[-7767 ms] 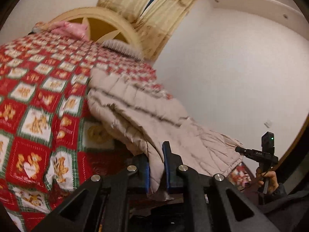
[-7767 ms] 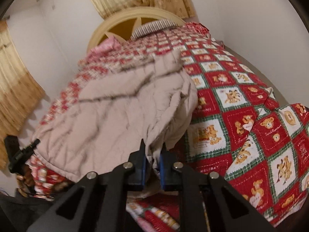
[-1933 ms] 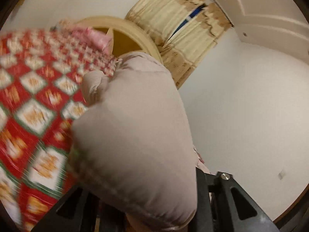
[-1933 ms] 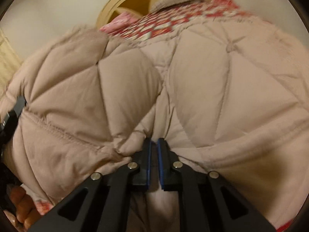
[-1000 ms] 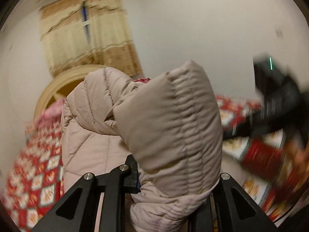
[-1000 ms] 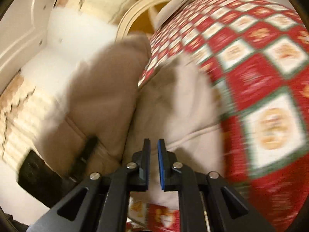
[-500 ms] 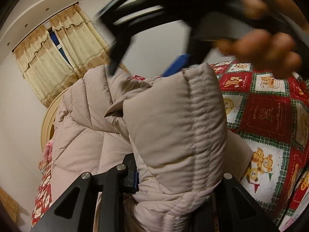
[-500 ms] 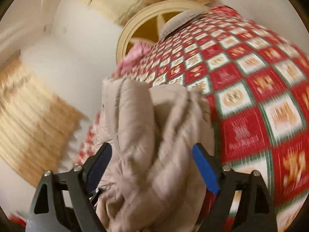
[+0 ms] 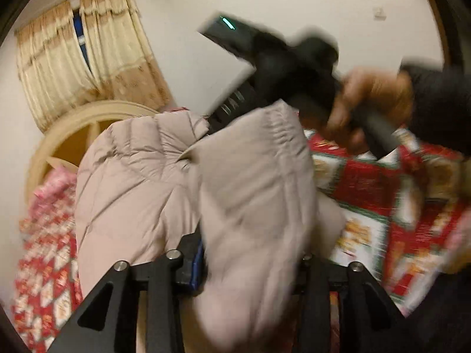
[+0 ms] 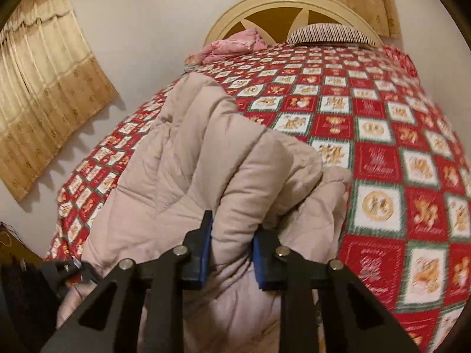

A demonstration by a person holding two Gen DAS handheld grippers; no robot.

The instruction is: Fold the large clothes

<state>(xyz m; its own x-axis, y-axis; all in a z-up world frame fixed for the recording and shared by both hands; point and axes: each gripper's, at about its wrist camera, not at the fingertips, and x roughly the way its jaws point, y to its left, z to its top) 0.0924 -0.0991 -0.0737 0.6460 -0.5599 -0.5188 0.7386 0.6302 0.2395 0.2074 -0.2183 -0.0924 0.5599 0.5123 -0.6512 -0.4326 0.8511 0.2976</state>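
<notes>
puffy coat (image 10: 188, 158) on bed quilt (image 10: 382, 158), long axis toward 11 o'clock; right gripper (image 10: 231, 245), just closing, pinching a near fold; left gripper (image 9: 250, 260), just widening, around sleeve.

A bedroom: quilted bed (image 10: 382, 135), headboard (image 10: 282, 8), curtains (image 10: 44, 94).

A puffy beige quilted coat (image 10: 188, 158) lies bunched along the bed's (image 10: 382, 135) left side, one thick fold raised upright.
</notes>
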